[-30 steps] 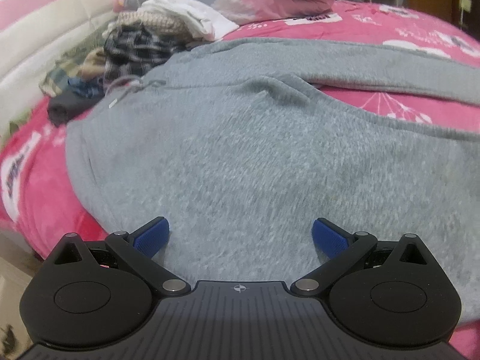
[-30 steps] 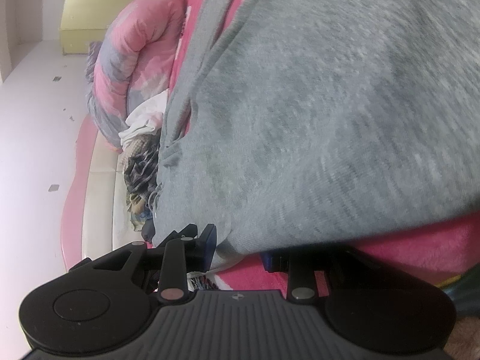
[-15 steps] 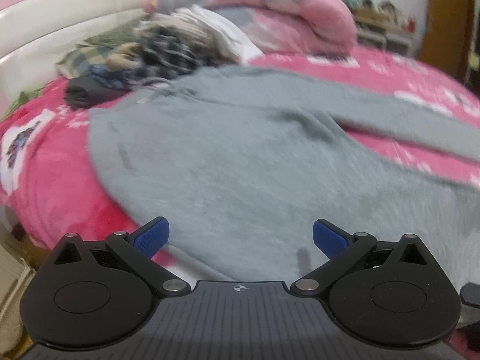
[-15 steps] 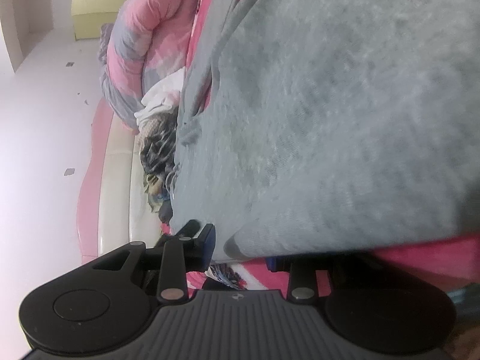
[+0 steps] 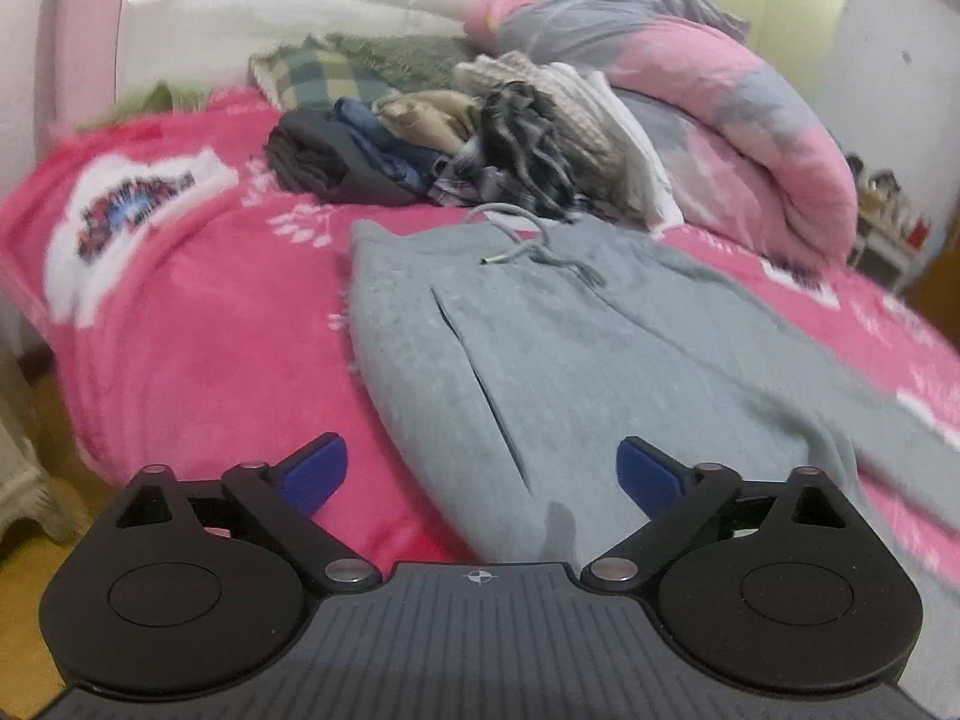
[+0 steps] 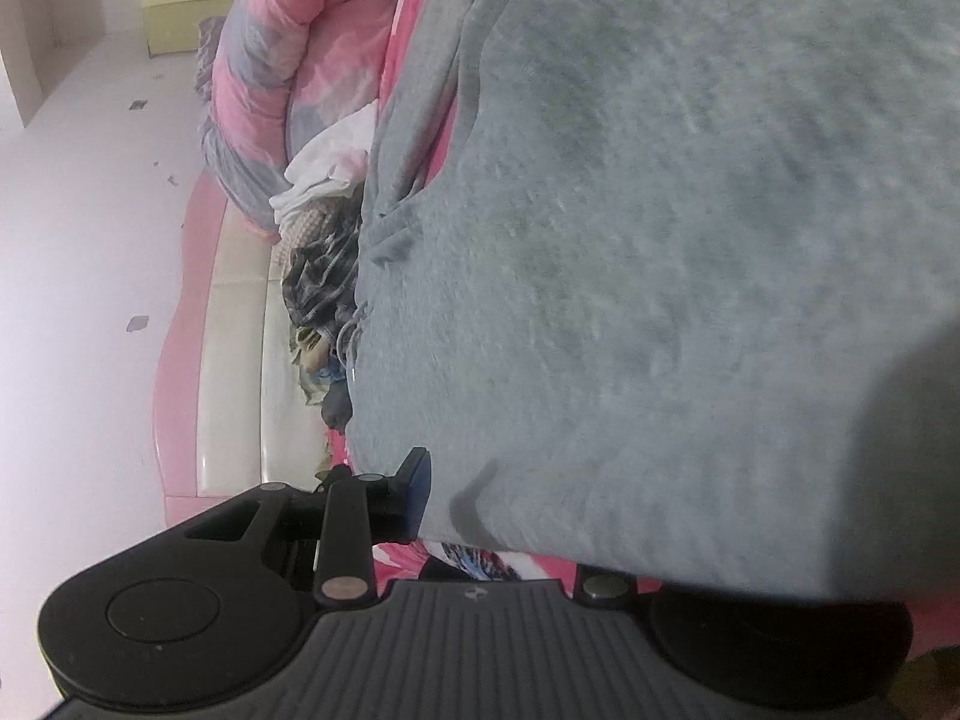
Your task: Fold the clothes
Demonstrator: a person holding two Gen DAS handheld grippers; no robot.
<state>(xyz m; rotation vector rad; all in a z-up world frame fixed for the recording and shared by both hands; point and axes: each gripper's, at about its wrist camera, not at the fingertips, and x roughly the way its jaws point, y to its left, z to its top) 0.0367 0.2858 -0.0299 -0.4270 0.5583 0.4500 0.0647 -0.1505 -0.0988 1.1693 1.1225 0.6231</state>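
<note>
1. Grey sweatpants (image 5: 540, 348) are lying flat on the bed's pink blanket (image 5: 198, 324), waistband and drawstring at the far end.
2. Left tongs (image 5: 480, 471) are hovering above the near pant edge, spread wide, having just been closing slightly, nothing pinched.
3. Right tongs (image 6: 498, 510) are pinching the sweatpants' edge (image 6: 660, 240), cloth draping over one finger.
4. Heaped clothes pile (image 5: 480, 138) and rolled quilt (image 5: 720, 108) are lying beyond the waistband.
5. Blanket print is showing no readable lettering.

Right hand-held gripper (image 6: 480, 516) half hidden by sweatpants (image 6: 660, 240)
</note>
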